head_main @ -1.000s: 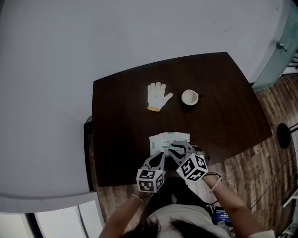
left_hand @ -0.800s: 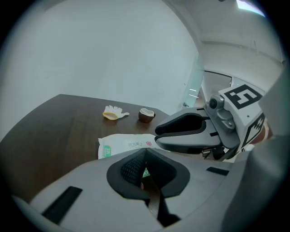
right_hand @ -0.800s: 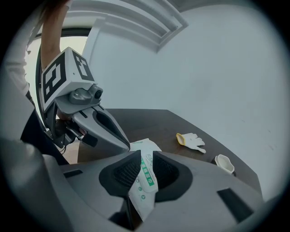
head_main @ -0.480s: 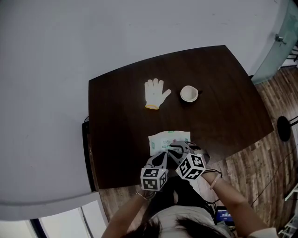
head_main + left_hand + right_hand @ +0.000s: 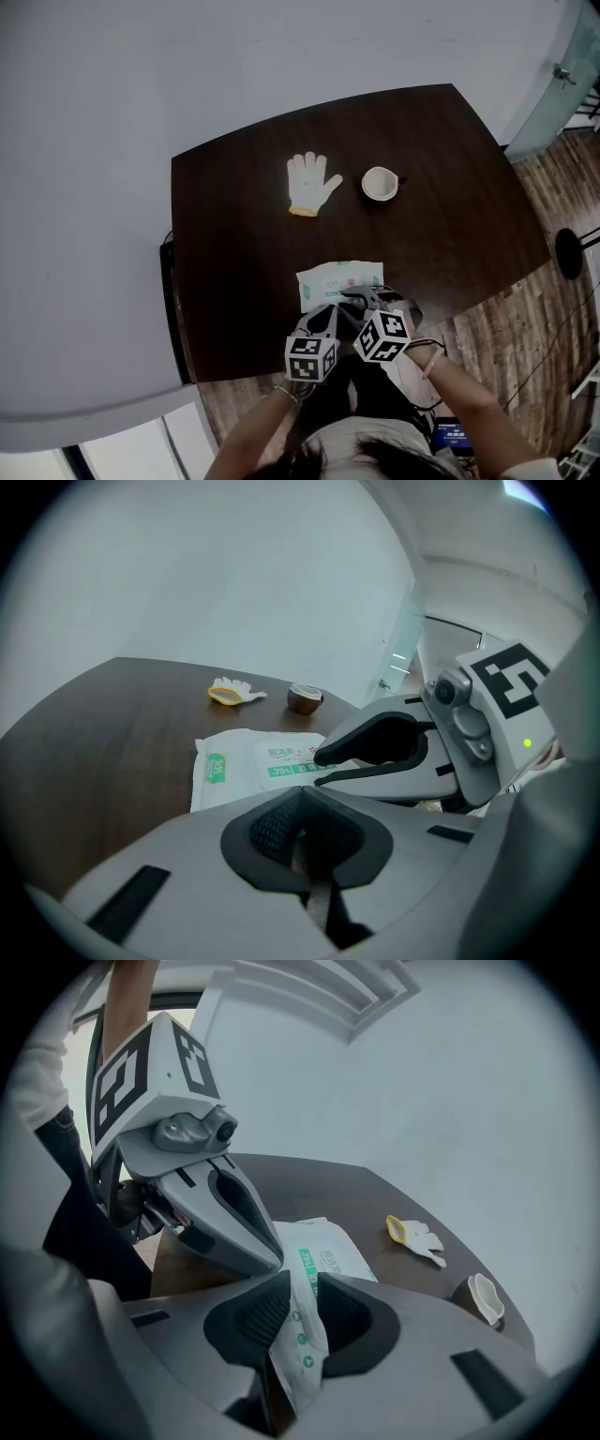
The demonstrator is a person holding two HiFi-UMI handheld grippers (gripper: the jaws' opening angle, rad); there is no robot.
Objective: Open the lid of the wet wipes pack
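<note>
White film dotted with green, the lid [image 5: 302,1358] of the wet wipes pack [image 5: 337,279], stood clamped in the right gripper [image 5: 298,1316], seemingly lifted off the pack, which lay flat at the near edge of the dark surface [image 5: 234,234]. The left gripper [image 5: 298,832] sat just to its left, jaws pressed together at the pack's near edge; whether they pinched any of it I could not tell. I judged the lid caught and partly raised, with the peeling back left to do.

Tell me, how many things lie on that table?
3: a glove at the far middle, a cup right of it, a wipes pack at the near edge. The table's nearest strip is hidden.
</note>
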